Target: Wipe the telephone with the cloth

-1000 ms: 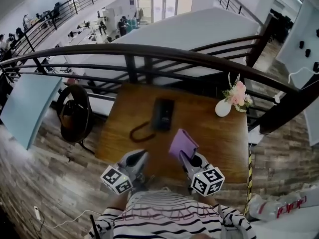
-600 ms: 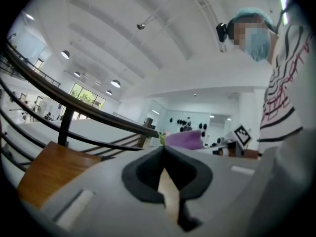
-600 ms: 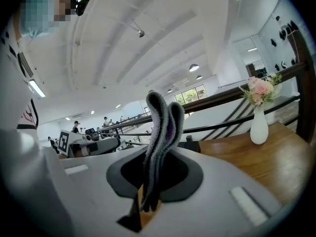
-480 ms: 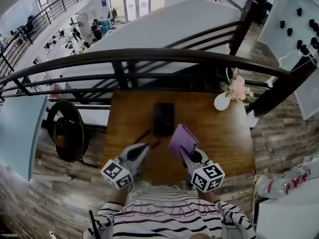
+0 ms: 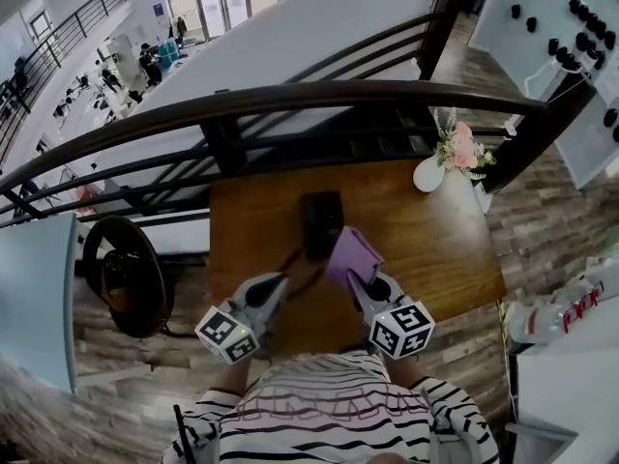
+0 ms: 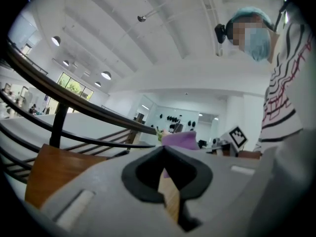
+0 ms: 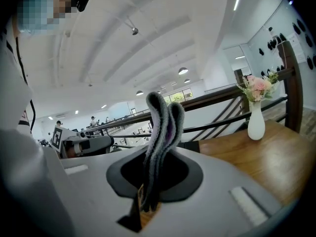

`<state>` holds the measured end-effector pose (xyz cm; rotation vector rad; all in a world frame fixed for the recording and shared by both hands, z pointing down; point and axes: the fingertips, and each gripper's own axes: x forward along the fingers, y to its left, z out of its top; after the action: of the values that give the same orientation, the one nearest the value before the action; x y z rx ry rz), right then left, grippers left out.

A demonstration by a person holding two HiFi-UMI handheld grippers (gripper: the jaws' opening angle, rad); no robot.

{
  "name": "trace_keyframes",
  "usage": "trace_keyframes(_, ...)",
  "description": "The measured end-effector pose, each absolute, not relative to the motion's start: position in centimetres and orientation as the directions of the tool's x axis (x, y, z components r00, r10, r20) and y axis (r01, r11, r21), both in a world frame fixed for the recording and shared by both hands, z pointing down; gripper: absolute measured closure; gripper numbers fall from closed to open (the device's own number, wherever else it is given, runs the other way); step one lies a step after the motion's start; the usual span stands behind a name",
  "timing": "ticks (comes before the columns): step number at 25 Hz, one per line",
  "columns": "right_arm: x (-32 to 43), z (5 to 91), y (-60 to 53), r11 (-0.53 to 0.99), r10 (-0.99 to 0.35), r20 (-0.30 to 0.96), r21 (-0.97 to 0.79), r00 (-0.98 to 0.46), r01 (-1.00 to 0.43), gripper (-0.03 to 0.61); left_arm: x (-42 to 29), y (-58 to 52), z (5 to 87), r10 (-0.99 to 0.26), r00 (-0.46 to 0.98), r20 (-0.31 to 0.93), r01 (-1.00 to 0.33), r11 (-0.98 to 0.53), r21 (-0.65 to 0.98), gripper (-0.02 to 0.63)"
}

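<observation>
Surface point(image 5: 435, 249): wooden; the telephone lies near its middle.
Telephone point(image 5: 321, 222): dark and lying flat, just ahead of both grippers.
Right gripper point(image 5: 354, 276): I have it near and to the right of the telephone, jaws clamped on the cloth.
Left gripper point(image 5: 279, 282): near and to the left of the telephone, jaws pressed together with nothing between them.
Cloth point(image 5: 352, 254): purple and folded, standing up out of the right gripper by the telephone's near right corner. I cannot tell whether they touch.

The cloth point(image 7: 160, 132) pinched in the right gripper point(image 7: 148, 201) is soft, fuzzy fabric. That gripper and the left gripper point(image 6: 170, 201) have matt grey plastic shells. Ahead of them, the table point(image 7: 266, 157) is smooth brown wood, the telephone point(image 5: 321, 222) matt black plastic and the vase point(image 7: 256, 123) glossy white.
</observation>
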<state>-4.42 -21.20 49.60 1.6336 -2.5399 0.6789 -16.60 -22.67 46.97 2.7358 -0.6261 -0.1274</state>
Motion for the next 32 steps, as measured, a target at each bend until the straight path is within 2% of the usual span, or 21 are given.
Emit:
trace_keyframes(6,-4.7,51.8,-25.0,0.342,-0.839,0.316,-0.326,-0.443,-0.881,0.543,-17.0,-24.8,48.3,-0.459,0.888,-0.004,-0.427,-0.83,0.358,0.612)
trace_keyframes(15,-3.2,54.8,-32.2,0.433,-0.762,0.358,-0.339,-0.54,-0.835,0.543,-15.4,-27.9,49.4,-0.583,0.813,0.011,-0.541,-0.748,0.384,0.612)
trace_keyframes(24,-6.8,58.3,-39.9,0.532,-0.646,0.418,-0.353,-0.639,-0.77,0.543,-16.0,-30.5,50.8,-0.651,0.757,0.043,-0.607,-0.679,0.413,0.612)
trace_keyframes(32,-9.1,62.8,-44.5,0.559,-0.552,0.505,-0.367,-0.664,-0.743,0.543,-15.8,-31.4,51.6,-0.68,0.731,0.049,-0.634,-0.651,0.417,0.612)
